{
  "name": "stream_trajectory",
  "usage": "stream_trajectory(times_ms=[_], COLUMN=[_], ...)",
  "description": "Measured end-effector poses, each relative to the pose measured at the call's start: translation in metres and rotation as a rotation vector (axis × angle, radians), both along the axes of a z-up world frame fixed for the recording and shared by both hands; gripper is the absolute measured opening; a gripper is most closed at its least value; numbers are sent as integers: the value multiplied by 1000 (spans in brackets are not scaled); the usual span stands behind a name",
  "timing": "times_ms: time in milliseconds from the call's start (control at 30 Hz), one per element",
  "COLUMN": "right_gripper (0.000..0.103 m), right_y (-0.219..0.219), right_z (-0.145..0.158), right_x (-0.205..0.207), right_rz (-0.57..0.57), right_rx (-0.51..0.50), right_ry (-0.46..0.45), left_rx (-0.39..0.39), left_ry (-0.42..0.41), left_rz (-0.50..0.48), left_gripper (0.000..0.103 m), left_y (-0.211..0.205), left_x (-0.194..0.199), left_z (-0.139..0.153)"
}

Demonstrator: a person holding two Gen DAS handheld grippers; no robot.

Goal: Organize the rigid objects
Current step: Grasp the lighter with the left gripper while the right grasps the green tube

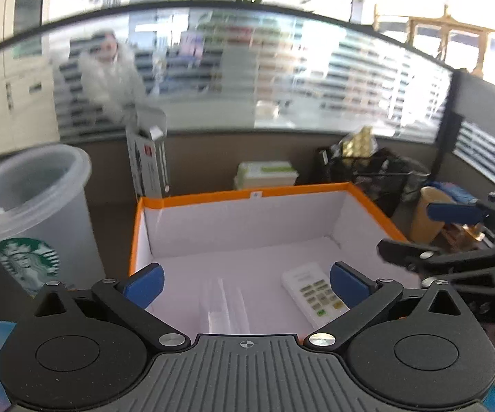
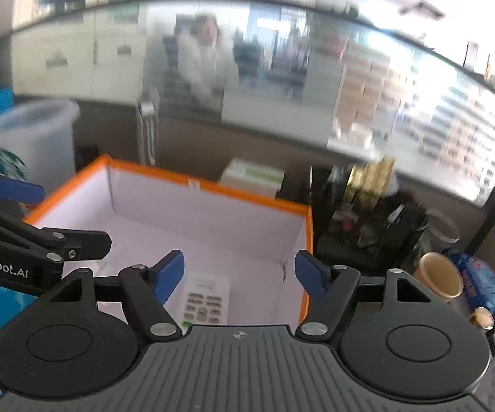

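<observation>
An orange-rimmed cardboard box point(image 1: 192, 199) with a white inside stands on the desk; it also shows in the right wrist view point(image 2: 209, 187). A white remote control point(image 1: 314, 293) lies on its floor, seen too in the right wrist view point(image 2: 206, 297). A clear plastic item point(image 1: 223, 309) lies beside the remote. My left gripper point(image 1: 245, 283) is open and empty above the box's near edge. My right gripper point(image 2: 238, 274) is open and empty over the box's near right corner. Each gripper shows at the edge of the other's view.
A frosted Starbucks cup point(image 1: 31, 216) stands left of the box. A tall open carton point(image 1: 148, 158) and a green-white pack point(image 1: 266, 173) stand behind it. A black mesh organiser point(image 2: 367, 226), a paper cup point(image 2: 441, 276) and a blue packet point(image 2: 484, 285) stand to the right.
</observation>
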State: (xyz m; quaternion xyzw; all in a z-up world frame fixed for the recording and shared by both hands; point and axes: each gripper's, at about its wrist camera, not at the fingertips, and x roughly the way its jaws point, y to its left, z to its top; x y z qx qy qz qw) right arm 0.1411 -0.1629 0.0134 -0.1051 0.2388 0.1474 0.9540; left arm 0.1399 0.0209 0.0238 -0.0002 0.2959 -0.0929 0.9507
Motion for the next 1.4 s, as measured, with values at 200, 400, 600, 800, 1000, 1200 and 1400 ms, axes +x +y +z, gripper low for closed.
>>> stream_trajectory(times_ms=[200, 400, 600, 800, 1000, 1200, 1400], right_gripper=[77, 74, 74, 74, 74, 70, 59], right_y=[-20, -33, -40, -50, -56, -56, -58], right_z=[-23, -71, -98, -111, -117, -121, -130], right_x=[-62, -93, -112, -120, -119, -120, -116], right_rz=[3, -39, -75, -90, -111, -123, -113], right_rx=[86, 141, 126, 127, 130, 116, 143], right_ry=[-65, 31, 64, 72, 82, 78, 112], left_rx=[43, 82, 137, 166, 157, 64, 21], left_ry=[9, 65, 61, 50, 34, 85, 99], left_rz=[24, 50, 87, 81, 40, 69, 91], left_gripper=[103, 103, 103, 103, 103, 103, 98], left_y=[7, 8, 1, -6, -16, -6, 8], left_x=[-40, -59, -68, -72, -72, -62, -64], left_z=[-37, -78, -98, -109, -111, -119, -128])
